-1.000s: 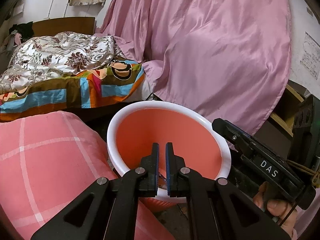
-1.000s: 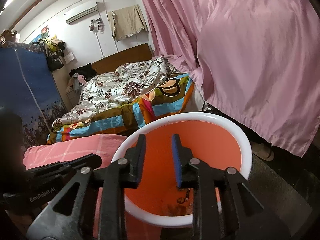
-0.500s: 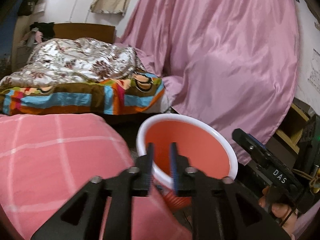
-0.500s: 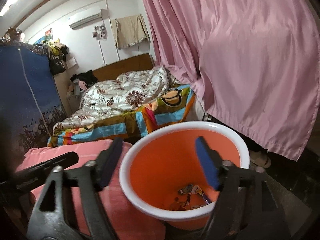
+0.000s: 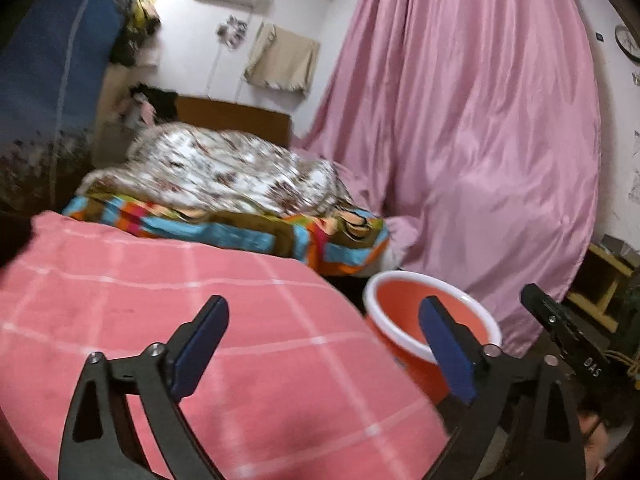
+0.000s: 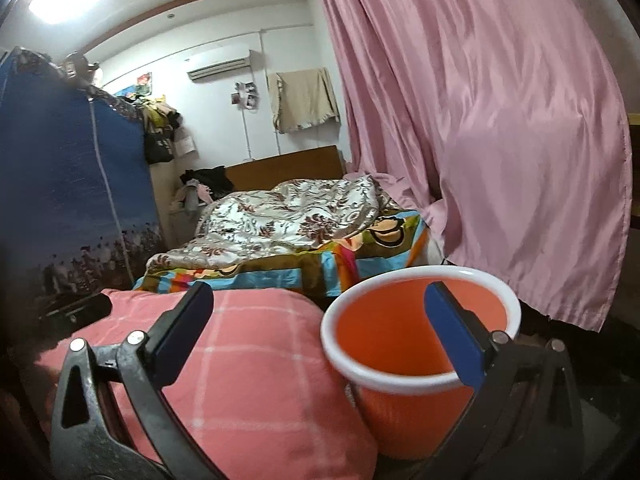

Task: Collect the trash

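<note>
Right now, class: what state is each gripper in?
Left gripper: open, holding nothing, jaws just opened.
Right gripper: open, holding nothing, jaws just opened.

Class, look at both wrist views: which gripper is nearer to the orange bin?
Right. The right gripper is at the orange bin, one finger overlapping its rim. The left gripper sits over the pink blanket, the bin off to its right. Both are open and empty.
</note>
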Demonstrator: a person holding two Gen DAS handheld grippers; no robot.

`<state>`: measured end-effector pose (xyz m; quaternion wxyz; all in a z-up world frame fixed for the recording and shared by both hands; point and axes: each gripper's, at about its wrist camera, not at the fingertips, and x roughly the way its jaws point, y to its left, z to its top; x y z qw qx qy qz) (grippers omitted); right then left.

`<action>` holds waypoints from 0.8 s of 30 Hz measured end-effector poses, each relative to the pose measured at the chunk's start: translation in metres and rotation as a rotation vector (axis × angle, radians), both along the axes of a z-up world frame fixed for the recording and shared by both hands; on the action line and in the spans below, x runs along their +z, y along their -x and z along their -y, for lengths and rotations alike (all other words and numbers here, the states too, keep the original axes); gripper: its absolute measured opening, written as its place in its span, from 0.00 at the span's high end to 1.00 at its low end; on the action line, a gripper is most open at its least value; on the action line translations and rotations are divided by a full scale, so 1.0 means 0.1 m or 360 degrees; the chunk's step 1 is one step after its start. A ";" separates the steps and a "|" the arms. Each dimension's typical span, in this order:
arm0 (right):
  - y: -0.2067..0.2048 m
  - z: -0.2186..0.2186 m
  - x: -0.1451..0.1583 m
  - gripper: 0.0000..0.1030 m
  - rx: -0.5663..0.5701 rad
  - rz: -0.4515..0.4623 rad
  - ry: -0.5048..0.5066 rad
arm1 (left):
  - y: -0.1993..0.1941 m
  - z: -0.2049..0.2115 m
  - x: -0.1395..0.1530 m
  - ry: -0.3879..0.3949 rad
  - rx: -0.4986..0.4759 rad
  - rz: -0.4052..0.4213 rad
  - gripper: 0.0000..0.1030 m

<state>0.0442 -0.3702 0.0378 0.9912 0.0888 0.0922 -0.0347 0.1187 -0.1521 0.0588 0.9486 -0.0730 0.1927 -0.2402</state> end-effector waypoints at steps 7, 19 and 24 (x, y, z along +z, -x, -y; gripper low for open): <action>0.33 -0.33 -0.14 0.00 0.0005 0.0048 0.0096 | 0.41 -0.36 -0.14 -0.0103 0.0115 0.0091 0.07; 0.49 -0.41 -0.29 0.00 -0.0033 0.0002 0.0151 | 0.65 -0.48 -0.37 -0.0200 0.0172 0.0163 0.07; 0.50 -0.36 -0.31 0.00 -0.0046 0.0005 0.0142 | 0.64 -0.51 -0.41 -0.0201 0.0172 0.0150 0.07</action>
